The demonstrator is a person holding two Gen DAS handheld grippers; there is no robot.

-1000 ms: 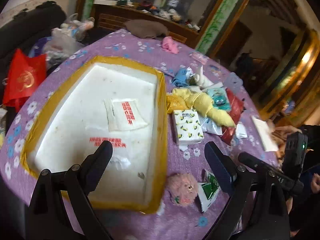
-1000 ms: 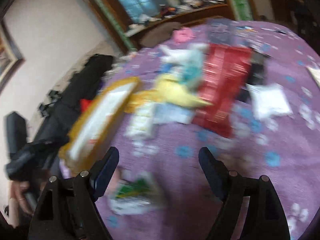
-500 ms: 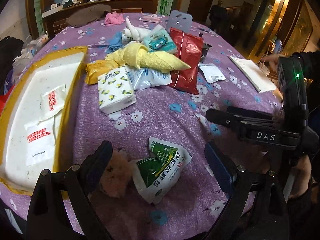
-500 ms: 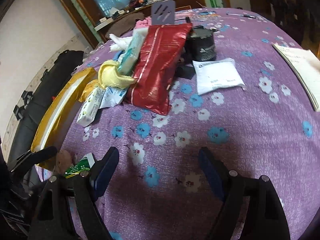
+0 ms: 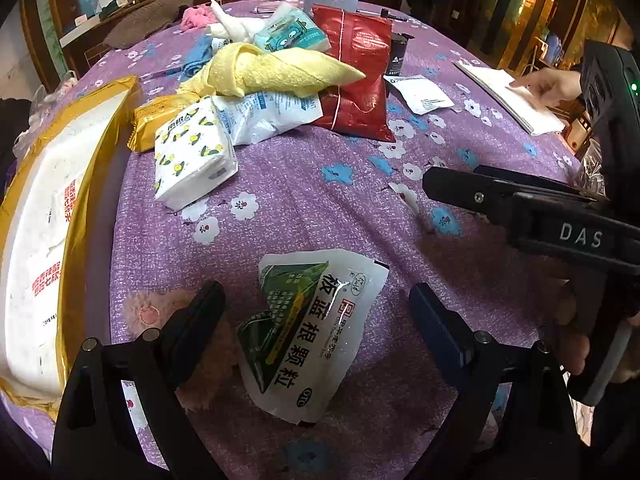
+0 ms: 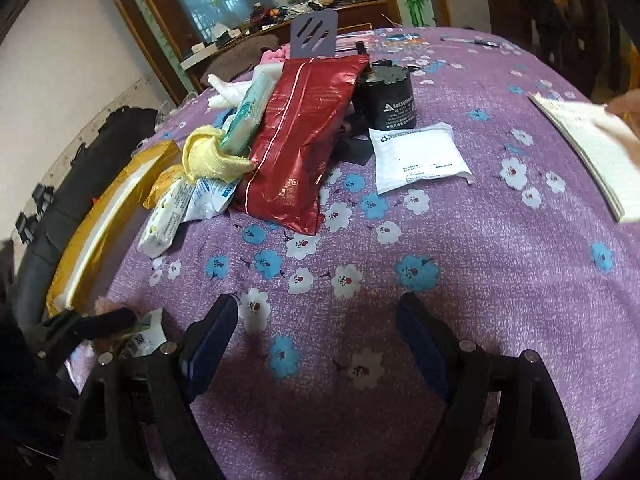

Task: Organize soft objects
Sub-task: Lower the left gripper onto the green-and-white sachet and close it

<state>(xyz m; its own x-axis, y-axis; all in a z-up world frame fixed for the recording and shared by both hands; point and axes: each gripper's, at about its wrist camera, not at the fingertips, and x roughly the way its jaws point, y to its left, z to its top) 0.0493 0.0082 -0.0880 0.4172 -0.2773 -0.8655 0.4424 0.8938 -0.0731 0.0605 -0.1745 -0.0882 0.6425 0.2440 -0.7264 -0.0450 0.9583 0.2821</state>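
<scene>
1. the left gripper (image 5: 312, 320) has its jaws spread wide and released, nothing pressed between them.
2. a green-and-white medicine sachet (image 5: 316, 328) lies flat on the table (image 5: 304, 200), in the gap between the left jaws, nearer the right-side jaw's reach but touching neither.
3. a pink fuzzy plush (image 5: 160, 312) sits just beside and partly behind the left-side jaw, outside the gap.
4. ahead of the left jaws, well apart, lies a pile: a tissue pack with lemon print (image 5: 192, 156), a yellow towel (image 5: 280, 72), a red foil bag (image 5: 356, 80) and a white-blue pouch (image 5: 268, 114).
5. far to the left of the left jaws stands a white foam box edged with yellow tape (image 5: 80, 184).
6. the right gripper (image 6: 318, 328) also has its jaws wide and released, over bare purple flowered cloth, with nothing between them.
7. ahead of the right jaws, apart, lie a white sachet (image 6: 416, 156) and a black canister (image 6: 386, 96); the red foil bag lies ahead to the left.
8. a notepad (image 6: 592, 144) lies far right of the right jaws, a person's hand (image 5: 552, 84) on it.
</scene>
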